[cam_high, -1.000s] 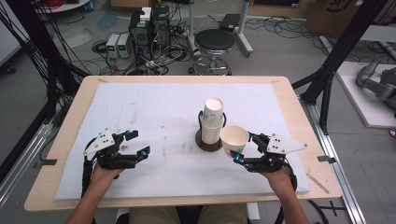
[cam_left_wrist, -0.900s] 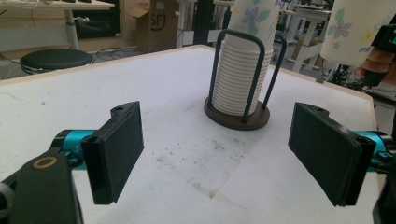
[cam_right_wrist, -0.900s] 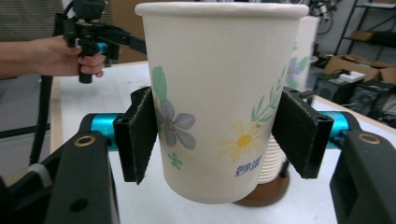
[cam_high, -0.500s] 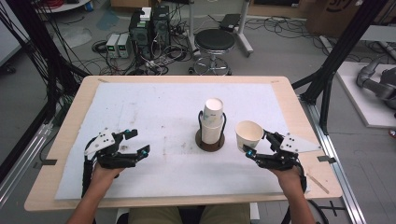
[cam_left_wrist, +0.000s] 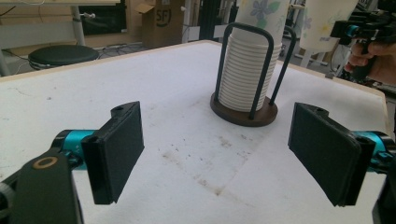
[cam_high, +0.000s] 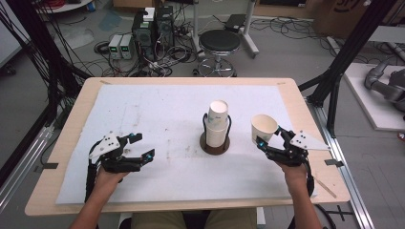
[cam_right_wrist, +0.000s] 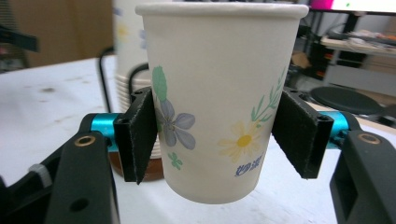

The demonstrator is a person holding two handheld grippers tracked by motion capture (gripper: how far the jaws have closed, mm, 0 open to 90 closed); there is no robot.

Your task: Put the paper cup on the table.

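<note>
I take the cup stack [cam_high: 217,125] in its wire holder [cam_high: 215,143] as my landmark, standing upright near the middle of the white mat [cam_high: 157,114] that covers the table [cam_high: 71,119]. My right gripper [cam_high: 269,143] sits to the right of the stack and slightly nearer to me, and its pads are clamped on a single paper cup [cam_high: 263,127], one on each side of the cup's wall. In the right gripper view that cup [cam_right_wrist: 217,93] is upright, mouth up, printed with flowers, its base hanging clear above the mat, and the stack shows just behind it on the left. The cup is apart from the stack, with a bare strip of mat between them in the high view. My left gripper [cam_high: 138,149] is well to the left of the stack and nearer to me, low over the mat, its jaws standing wide apart with nothing between them. In the left gripper view the stack [cam_left_wrist: 252,70] and its dark round base [cam_left_wrist: 243,111] lie ahead between the two black pads [cam_left_wrist: 122,149], well beyond them.
</note>
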